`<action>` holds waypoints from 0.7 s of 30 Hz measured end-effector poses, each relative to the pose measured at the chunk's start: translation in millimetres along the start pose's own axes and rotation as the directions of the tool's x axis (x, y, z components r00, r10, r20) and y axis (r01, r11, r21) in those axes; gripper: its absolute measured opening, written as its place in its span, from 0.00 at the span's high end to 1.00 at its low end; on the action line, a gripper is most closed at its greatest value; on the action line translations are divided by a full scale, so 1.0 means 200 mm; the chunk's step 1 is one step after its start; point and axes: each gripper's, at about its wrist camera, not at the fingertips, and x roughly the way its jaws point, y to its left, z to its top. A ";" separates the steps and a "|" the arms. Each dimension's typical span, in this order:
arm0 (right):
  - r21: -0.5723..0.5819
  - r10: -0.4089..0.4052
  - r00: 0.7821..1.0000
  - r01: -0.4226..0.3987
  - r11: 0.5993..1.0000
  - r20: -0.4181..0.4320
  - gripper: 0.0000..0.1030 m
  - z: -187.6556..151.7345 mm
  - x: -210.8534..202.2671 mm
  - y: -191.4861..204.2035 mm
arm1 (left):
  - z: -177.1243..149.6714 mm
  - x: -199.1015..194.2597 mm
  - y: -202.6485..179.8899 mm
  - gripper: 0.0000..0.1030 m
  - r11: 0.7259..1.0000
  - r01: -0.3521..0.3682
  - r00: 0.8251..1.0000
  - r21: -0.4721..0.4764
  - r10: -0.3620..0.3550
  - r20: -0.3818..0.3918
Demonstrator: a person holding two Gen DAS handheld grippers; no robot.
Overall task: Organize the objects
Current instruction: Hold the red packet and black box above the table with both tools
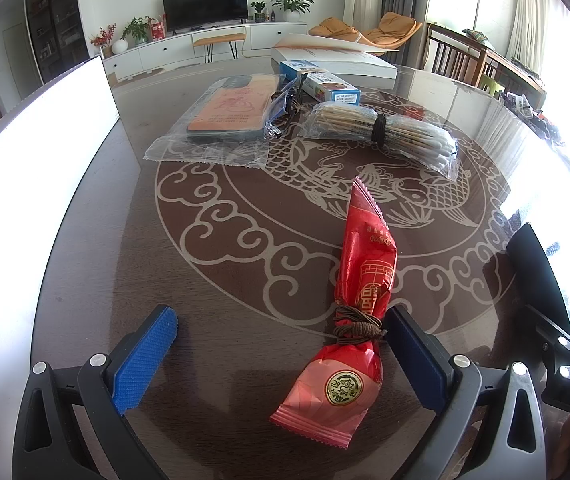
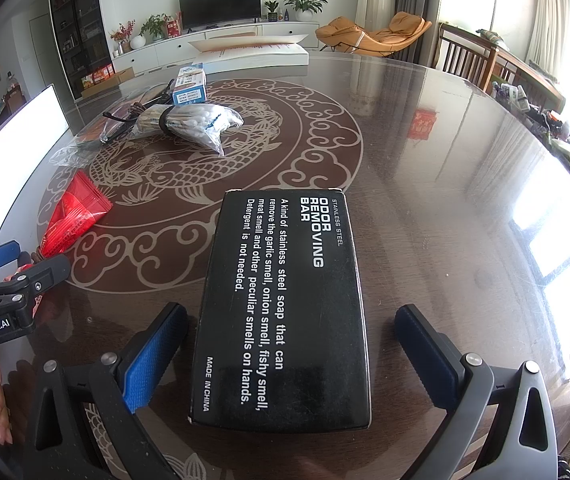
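Observation:
A red snack packet [image 1: 359, 300] tied with brown cord lies on the dark glass table [image 1: 205, 264], between the fingers of my open left gripper [image 1: 281, 340], close to the right pad. In the right wrist view a black "odor removing bar" box [image 2: 285, 312] lies flat between the fingers of my open right gripper [image 2: 291, 332], touching neither pad. The red packet [image 2: 75, 216] and left gripper [image 2: 13, 264] show at the left there. Farther back lie a bagged cotton swab bundle [image 1: 381, 132], a bagged orange phone case [image 1: 229, 112] and a blue-white small box [image 1: 321, 84].
A large white flat box [image 1: 333, 58] sits at the table's far edge. A bright white panel [image 1: 33, 152] stands along the left side. Wooden chairs [image 1: 461, 56] stand at the right. A dark device [image 1: 545, 276] sits at the right edge.

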 end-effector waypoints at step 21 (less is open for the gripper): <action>0.036 0.135 0.990 -0.133 0.990 -0.049 0.00 0.02 -0.03 -0.09 | 0.05 -0.05 -0.19 0.81 0.986 0.033 0.999 0.166 -0.032 -0.007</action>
